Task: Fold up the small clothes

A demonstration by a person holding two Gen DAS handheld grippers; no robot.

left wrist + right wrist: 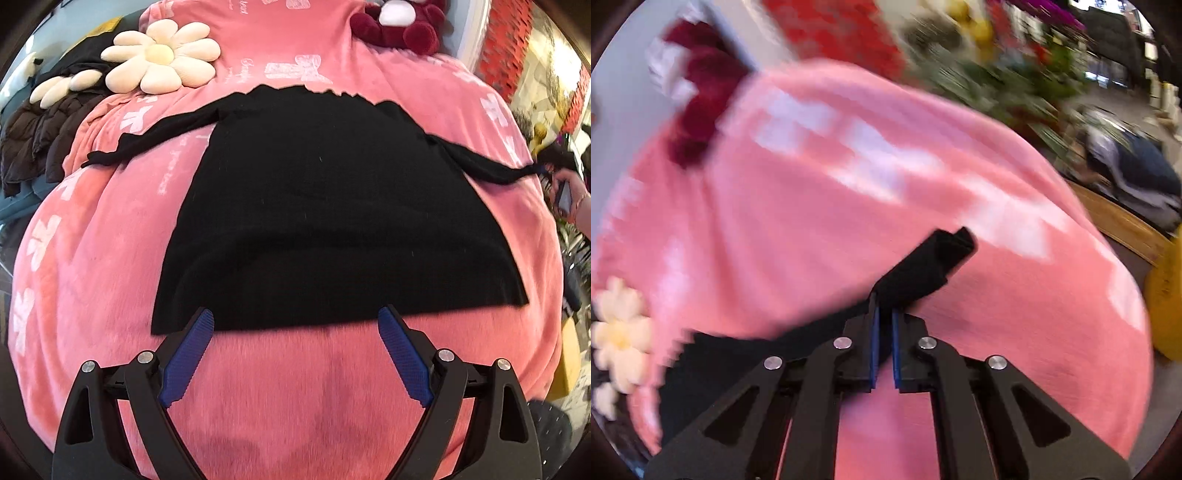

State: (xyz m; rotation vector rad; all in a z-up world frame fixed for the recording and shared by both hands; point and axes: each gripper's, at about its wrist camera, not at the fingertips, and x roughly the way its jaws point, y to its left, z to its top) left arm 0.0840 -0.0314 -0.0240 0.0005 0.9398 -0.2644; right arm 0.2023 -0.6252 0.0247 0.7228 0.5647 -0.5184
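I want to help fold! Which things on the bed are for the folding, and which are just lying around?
For the folding:
black top, spread flat
its sleeve end, pinched in the right hand-held gripper
left hand-held gripper, open at the hem

Just lying around:
flower cushion
dark red plush toy
brown jacket
pink blanket

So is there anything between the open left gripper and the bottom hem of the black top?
Nothing visible. The left gripper hangs open just short of the black top's hem, only bare pink blanket between. The flower cushion and plush toy lie far beyond.
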